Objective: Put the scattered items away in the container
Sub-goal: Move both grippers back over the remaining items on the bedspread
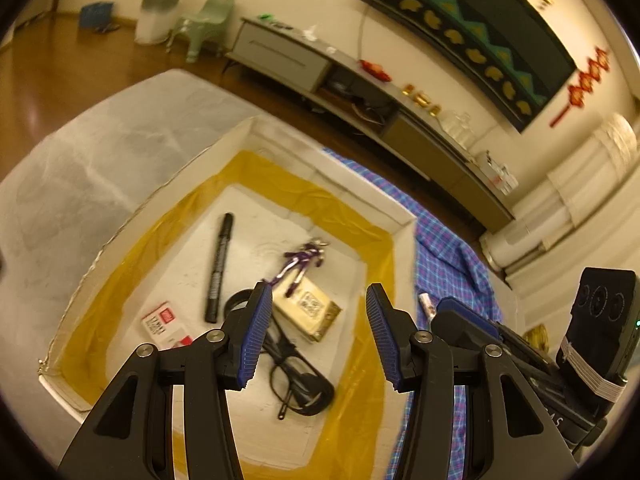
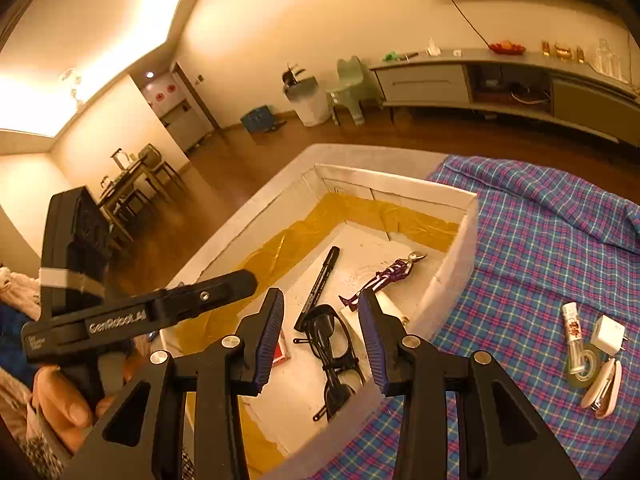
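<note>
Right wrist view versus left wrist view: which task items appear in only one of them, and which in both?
Only the right wrist view shows the white charger, tape roll and stapler lying on the plaid cloth. Only the left wrist view shows the gold box's printed top clearly. Both show the box container, marker, purple figure, glasses and the small tube.

Both wrist views look steeply down, sharing the box (image 1: 400, 220).

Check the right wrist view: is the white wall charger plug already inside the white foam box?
No, the white wall charger plug lies on the blue plaid cloth outside the white foam box, beside a tape roll.
</note>
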The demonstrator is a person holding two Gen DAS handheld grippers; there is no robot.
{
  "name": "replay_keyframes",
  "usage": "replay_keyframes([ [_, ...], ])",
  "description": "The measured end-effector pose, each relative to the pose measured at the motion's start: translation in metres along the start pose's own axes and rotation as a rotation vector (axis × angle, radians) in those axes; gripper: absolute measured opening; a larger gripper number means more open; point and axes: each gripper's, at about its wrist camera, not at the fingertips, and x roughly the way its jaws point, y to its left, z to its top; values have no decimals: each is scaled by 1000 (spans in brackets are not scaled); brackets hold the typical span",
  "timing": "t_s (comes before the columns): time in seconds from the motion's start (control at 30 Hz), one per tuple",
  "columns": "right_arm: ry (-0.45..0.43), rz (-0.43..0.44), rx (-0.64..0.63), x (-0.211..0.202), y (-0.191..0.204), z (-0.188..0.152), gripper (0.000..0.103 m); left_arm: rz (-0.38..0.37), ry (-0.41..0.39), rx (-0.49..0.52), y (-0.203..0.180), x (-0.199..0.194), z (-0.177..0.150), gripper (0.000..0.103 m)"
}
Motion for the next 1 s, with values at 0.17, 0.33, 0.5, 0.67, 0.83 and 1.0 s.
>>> replay_keyframes([
  [0.17, -34, 18, 18, -25, -14, -14, 41, 5, -17, 113, -32, 2, -7, 52],
  [0.33, -44, 12, 46, -50, -39, -32, 41, -14, 16, 187, -61, 14, -19, 52],
  [0.5, -59, -19, 83, -72, -72, -50, 41, -10, 35, 250, -90, 28, -32, 52],
  [0.67, -74, -37, 148, -92, -110, -68, 41, -3, 66, 298, -117, 47, -46, 52],
  [0.83, -95, -53, 205, -108, -146, -83, 41, 2, 110, 339, -135, 69, -57, 52],
  [1.0, -90, -148, 247, -117, -174, -85, 41, 28, 140, 352, -139, 87, -64, 52],
])
